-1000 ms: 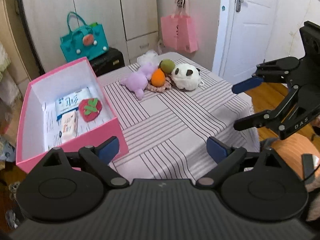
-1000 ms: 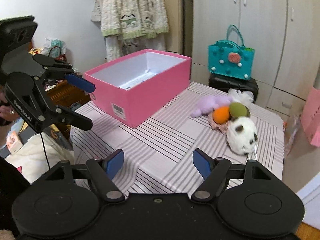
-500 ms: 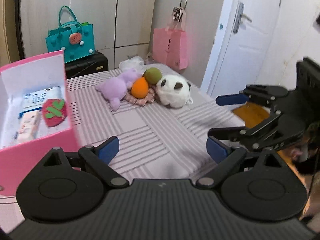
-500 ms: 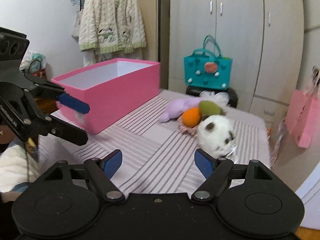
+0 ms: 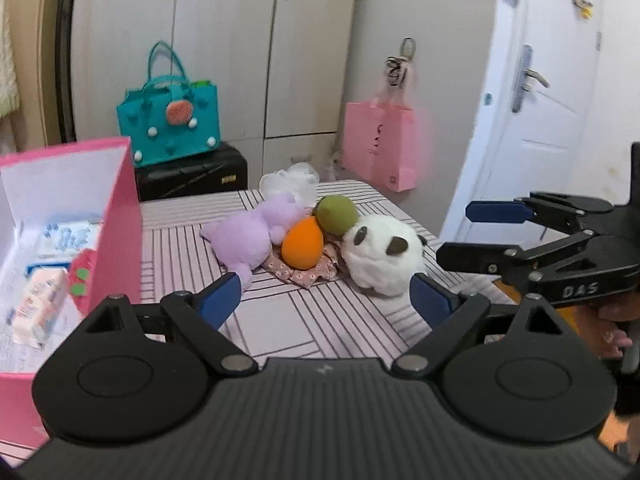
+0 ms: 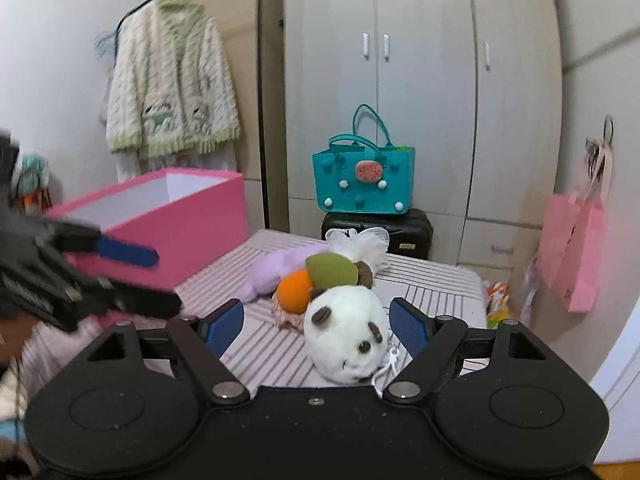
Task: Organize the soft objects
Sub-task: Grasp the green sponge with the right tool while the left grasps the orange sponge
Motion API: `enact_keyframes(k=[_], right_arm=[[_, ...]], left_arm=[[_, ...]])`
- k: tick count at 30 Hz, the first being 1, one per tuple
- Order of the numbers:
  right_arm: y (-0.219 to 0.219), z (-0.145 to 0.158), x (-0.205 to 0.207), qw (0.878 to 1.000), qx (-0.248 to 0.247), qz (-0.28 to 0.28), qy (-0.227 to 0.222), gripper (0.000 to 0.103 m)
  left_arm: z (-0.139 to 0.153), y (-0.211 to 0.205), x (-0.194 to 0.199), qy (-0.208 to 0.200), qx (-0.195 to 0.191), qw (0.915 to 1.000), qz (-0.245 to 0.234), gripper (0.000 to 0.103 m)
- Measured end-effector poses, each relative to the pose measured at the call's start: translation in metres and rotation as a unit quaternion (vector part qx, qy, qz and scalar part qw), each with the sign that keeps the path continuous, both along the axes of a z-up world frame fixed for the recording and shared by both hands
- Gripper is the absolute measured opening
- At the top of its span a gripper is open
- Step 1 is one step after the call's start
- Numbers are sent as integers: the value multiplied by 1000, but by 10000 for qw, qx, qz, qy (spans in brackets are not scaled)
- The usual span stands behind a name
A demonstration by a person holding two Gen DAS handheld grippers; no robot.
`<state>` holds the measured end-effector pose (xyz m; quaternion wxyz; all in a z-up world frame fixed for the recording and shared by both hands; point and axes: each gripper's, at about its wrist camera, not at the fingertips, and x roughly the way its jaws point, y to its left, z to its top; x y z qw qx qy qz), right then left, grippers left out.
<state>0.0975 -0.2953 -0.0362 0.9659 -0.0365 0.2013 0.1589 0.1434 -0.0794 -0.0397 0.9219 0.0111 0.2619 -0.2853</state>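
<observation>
Together we count two grippers, one pink box (image 5: 120, 216), and a cluster of soft things on the striped table (image 5: 320, 320): one panda (image 6: 346, 336), one purple plush (image 5: 248, 236), one orange ball (image 5: 302, 248), one green ball (image 5: 336, 215), one floral cloth (image 5: 304, 274) beneath the balls, and one white puff (image 5: 290, 184) behind them.

We take the panda as landmark. The orange ball lies just beside it, touching its flank; the green ball rests behind and against it; the purple plush lies past the orange ball, on the side toward the box. The box stands well apart from the panda, open at the top. Inside it we see one red strawberry toy (image 5: 82, 274) and several printed packets (image 5: 40, 304), whose exact number we cannot tell.

Our left gripper (image 5: 326, 294) has nothing between its fingers, which are closing slightly yet stand wide; the panda lies just ahead, toward its right finger. Our right gripper (image 6: 316, 322) is spread wide and empty; the panda sits ahead, between the lines of its fingers, not gripped by them.

Behind the panda, off the table, we see one teal bag (image 6: 362, 180), one black case (image 6: 378, 232) and one pink bag (image 5: 380, 144).
</observation>
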Motion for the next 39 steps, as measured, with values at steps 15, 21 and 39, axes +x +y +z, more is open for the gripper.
enact_keyframes(k=[15,21,39], right_arm=[[-6,-6,87,9916,987,225,800,75],[-3,-13,115,9906,996,167,924,75],[1,-32,137,9922,714,76,1024,52]], left_arm=[[-34,-36,70,375,144,9973,615,61],[-46,-38,93,776,-118,9944,708,58],[-54,-54,108,657,-62,9952,729,42]])
